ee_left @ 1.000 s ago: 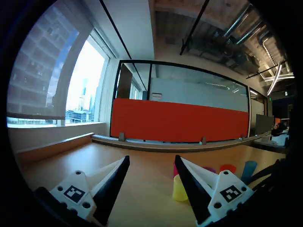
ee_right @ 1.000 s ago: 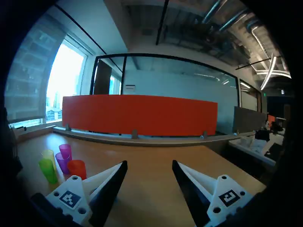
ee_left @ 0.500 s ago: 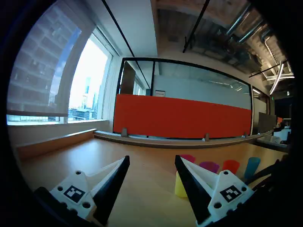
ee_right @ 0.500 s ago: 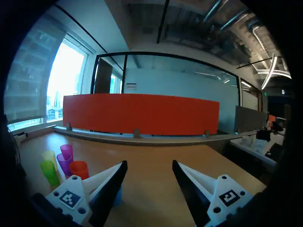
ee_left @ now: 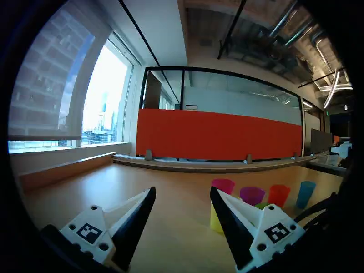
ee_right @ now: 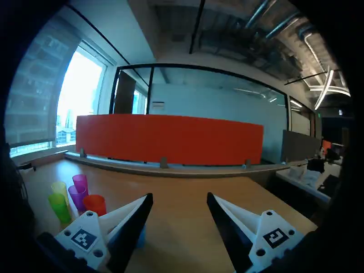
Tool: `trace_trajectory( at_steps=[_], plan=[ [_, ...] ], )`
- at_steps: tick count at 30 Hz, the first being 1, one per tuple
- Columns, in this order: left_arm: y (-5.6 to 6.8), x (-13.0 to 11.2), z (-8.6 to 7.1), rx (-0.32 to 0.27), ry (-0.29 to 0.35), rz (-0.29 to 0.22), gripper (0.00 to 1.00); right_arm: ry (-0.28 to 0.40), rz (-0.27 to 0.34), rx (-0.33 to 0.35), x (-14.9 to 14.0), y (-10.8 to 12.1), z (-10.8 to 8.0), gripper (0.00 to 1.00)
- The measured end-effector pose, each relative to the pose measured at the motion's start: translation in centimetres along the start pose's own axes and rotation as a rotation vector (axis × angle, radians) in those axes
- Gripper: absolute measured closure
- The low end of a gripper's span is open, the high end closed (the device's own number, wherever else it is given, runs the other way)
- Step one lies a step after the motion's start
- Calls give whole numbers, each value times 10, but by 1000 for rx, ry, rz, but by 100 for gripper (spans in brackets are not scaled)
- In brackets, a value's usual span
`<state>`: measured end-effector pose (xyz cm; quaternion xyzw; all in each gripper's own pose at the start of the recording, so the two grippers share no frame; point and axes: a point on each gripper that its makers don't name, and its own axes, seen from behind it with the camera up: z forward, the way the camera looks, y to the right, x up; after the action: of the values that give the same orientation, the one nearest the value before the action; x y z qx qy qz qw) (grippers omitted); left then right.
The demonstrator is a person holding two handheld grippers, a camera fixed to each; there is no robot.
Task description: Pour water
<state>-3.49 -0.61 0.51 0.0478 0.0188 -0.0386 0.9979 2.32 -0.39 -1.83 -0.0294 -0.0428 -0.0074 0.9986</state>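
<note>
left gripper [ee_left: 182, 189]: spread wide, empty | right gripper [ee_right: 179, 194]: spread wide, empty | smooth tapered plastic cups [ee_left: 251, 194]: clustered upright on glossy wooden table [ee_left: 173, 178], yellow cup [ee_left: 214, 220] just behind left gripper's right finger

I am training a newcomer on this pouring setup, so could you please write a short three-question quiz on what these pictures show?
1. True or false: the left tongs are open and hold nothing.
2. In the right gripper view, which cup stands farthest back, nearest the red divider? A the green cup; B the pink cup; C the orange cup.
3. Fill in: the cups stand on a wooden ___.
Key: 1 true; 2 B; 3 table.
</note>
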Motion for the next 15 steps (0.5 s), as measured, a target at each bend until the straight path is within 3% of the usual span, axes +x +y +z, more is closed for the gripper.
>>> trace_trajectory(
  at_steps=[15],
  plan=[
    [-2, -9, 2, 23, -21, 68, 12, 3, -12, -3, 2, -1, -2, 9]
  ],
)
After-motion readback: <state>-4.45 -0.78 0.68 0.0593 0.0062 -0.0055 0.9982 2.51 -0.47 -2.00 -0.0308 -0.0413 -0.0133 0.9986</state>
